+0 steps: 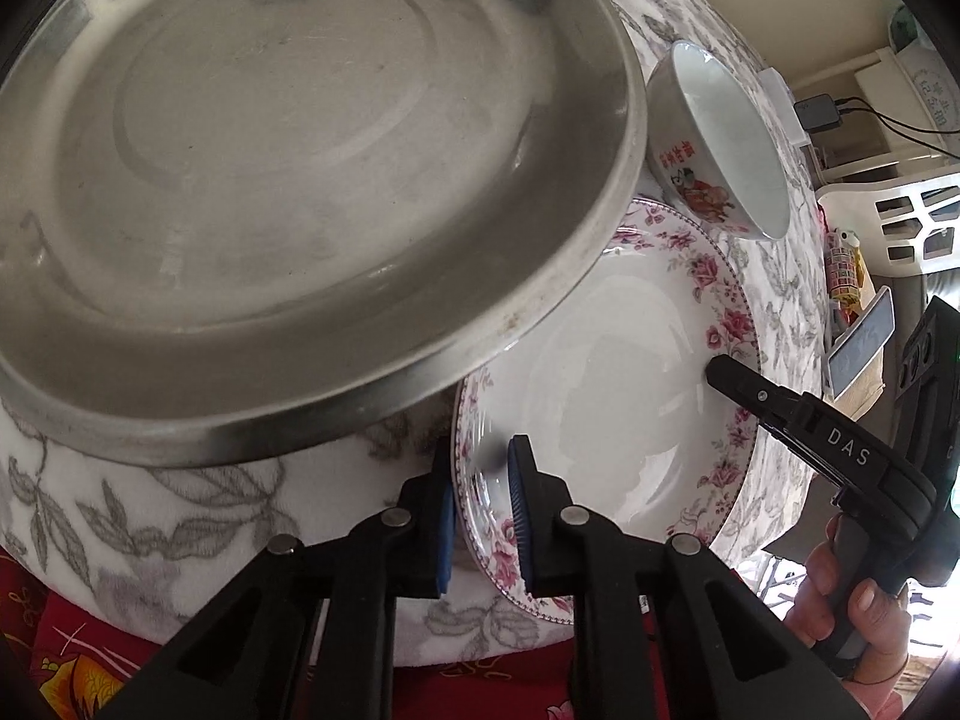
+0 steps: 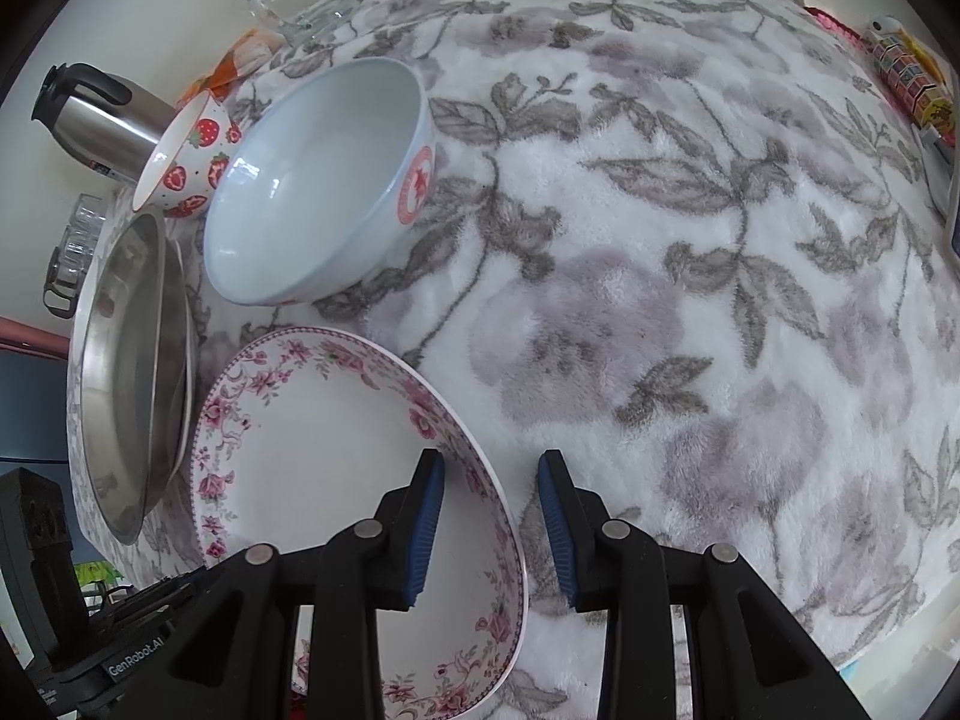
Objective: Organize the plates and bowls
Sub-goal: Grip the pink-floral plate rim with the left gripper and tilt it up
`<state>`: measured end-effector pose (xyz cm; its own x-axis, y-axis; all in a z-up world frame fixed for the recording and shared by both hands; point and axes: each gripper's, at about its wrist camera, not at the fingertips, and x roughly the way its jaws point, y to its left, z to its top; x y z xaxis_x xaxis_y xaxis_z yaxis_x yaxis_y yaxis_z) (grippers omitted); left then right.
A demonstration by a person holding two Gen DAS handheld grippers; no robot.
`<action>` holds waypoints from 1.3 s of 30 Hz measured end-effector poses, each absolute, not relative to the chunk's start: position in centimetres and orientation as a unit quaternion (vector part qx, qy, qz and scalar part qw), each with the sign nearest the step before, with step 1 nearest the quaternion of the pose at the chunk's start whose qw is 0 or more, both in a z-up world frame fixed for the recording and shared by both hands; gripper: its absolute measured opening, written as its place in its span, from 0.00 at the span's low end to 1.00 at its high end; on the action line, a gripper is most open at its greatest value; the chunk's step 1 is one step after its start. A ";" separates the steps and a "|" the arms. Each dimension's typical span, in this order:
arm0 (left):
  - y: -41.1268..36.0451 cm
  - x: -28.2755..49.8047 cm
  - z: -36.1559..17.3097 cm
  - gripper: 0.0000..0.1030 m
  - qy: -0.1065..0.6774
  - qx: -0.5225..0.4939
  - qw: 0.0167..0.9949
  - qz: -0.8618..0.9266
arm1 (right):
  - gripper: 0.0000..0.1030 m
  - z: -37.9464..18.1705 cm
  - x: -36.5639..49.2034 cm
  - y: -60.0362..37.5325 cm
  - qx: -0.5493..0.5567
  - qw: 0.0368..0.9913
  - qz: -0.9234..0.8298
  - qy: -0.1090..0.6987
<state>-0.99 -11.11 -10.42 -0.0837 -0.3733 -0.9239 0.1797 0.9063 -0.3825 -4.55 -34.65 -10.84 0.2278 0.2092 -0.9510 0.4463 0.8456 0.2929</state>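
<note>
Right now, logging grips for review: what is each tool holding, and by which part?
Left tool clamps the floral plate by its near rim. Right tool straddles the opposite rim, unclamped.

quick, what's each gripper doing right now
Left gripper: shut on the rim of the white plate with pink flowers.
Right gripper: open, jaws astride the same plate's far rim, not pressing.

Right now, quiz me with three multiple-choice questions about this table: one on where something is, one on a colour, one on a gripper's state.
1. The strawberry bowl stands: A on the steel pan; B beside the big white bowl; C under the glass.
2. The floral plate has flowers that are: A blue; B yellow; C pink.
3. The left gripper is: A shut on the plate's rim; B open over a bowl; C holding a glass.
Answers: B, it sits next to it; C, pink roses ring the rim; A, pads pinch the rim.
</note>
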 end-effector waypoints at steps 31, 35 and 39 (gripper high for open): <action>-13.2 -2.9 -5.9 0.16 0.634 -0.021 0.726 -0.265 | 0.34 -7.1 -6.7 -36.1 0.269 0.771 -0.076 0.572; -13.7 -3.1 -5.0 0.16 0.618 -0.011 0.735 -0.279 | 0.34 -6.4 -7.3 -36.4 0.268 0.776 -0.083 0.565; -13.9 -3.2 -4.6 0.17 0.611 -0.008 0.736 -0.291 | 0.34 -5.7 -7.9 -36.7 0.269 0.782 -0.090 0.555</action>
